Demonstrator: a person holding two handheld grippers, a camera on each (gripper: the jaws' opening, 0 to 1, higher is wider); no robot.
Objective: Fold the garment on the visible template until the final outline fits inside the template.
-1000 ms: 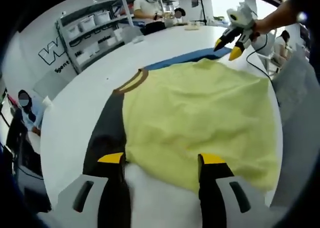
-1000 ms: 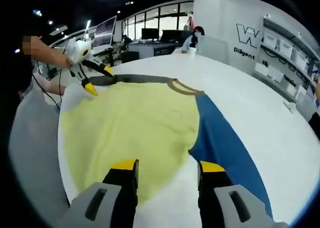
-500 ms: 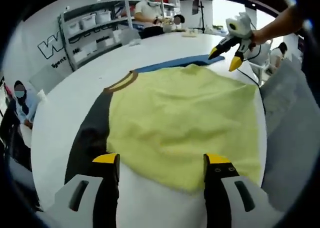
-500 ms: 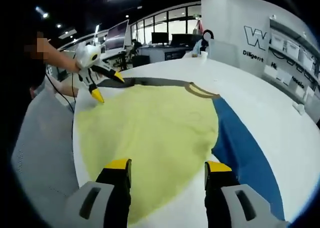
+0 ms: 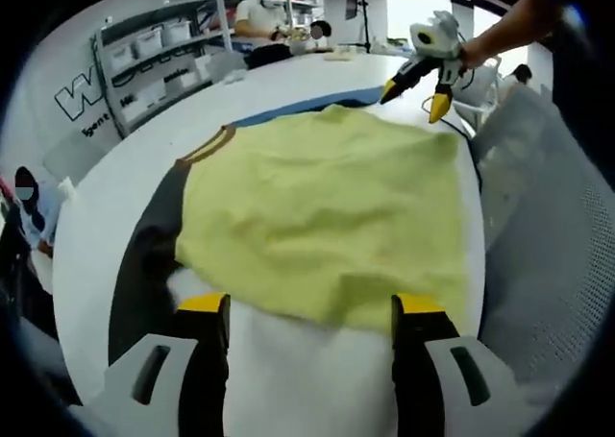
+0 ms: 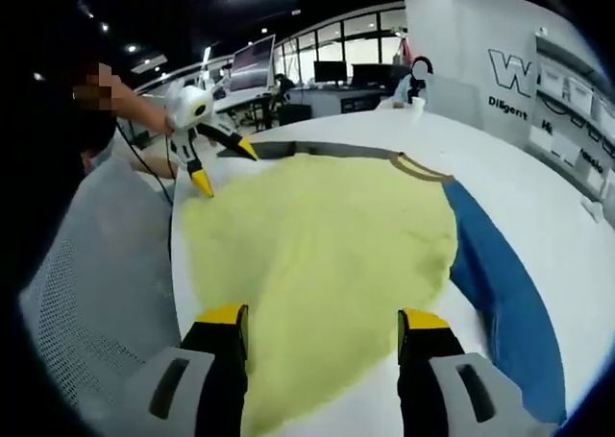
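The yellow garment [image 5: 327,216] lies spread flat on the white tabletop [image 5: 115,187], with a dark sleeve [image 5: 144,264] on one side and a blue one [image 6: 504,298] on the other. My left tool [image 5: 312,307] and right tool [image 6: 322,317] are both spread above its edge, holding nothing.

Garment [image 5: 317,216] spread mid-frame on table [image 5: 96,206], left sleeve [image 5: 144,254] lower left. Right gripper [image 5: 423,72] upper right past far hem. Shelves [image 5: 154,62] upper left. Right gripper view: left gripper [image 6: 207,154] upper left, right sleeve [image 6: 509,303] right.
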